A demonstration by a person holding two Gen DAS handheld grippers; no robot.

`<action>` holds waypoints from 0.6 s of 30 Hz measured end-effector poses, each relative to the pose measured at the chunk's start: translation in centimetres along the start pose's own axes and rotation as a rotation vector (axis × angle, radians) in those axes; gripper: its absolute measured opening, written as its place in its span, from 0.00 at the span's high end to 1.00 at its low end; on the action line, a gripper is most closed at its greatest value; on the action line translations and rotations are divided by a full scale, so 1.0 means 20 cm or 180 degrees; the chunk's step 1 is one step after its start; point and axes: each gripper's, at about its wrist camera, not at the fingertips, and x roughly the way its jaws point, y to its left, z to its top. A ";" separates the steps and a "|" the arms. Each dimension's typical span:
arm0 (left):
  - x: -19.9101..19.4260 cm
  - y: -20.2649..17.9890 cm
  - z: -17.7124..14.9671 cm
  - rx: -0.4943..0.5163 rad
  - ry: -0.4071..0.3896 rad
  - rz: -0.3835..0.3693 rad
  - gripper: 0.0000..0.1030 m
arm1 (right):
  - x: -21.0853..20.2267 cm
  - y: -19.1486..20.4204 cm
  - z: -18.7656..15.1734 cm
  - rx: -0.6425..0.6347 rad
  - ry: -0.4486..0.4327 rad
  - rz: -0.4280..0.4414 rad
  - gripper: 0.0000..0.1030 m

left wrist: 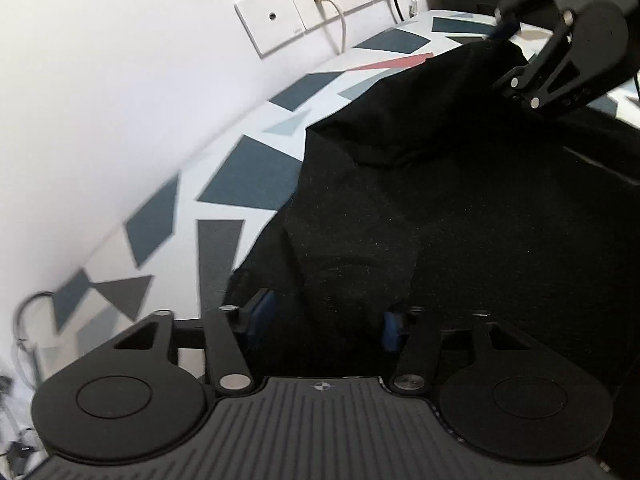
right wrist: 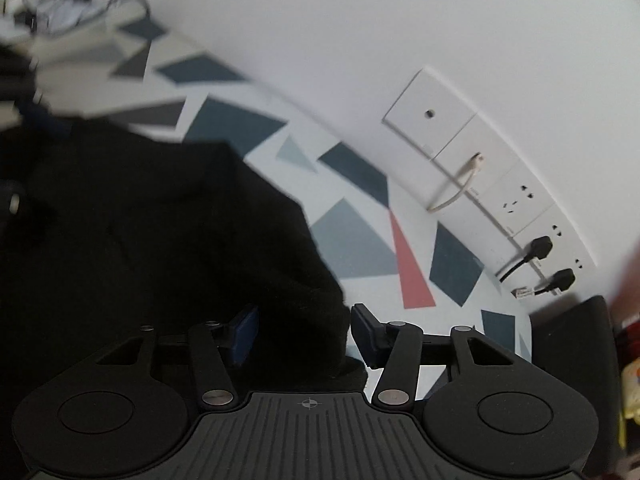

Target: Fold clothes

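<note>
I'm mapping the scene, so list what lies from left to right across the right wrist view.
Black garment → patterned tablecloth with its red triangle → beige cable → wall sockets with black plugs.

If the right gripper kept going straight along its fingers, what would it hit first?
The right gripper already has the black garment bunched between its fingers, so cloth comes first. Beyond that lie the patterned tablecloth and the white wall, though depth is unclear.
</note>
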 end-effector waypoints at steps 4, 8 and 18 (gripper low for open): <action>-0.04 0.16 0.03 -0.0470 -0.0128 -0.0334 0.93 | 0.04 0.00 -0.01 0.0207 0.0025 0.0145 0.94; -0.07 0.31 0.12 -0.0613 -0.0260 -0.0385 0.93 | 0.02 -0.16 0.04 0.0585 -0.0109 0.0660 0.95; 0.11 0.66 0.38 -0.1271 -0.0466 0.0949 0.10 | 0.39 -0.73 0.27 0.2228 -0.0836 0.0008 0.53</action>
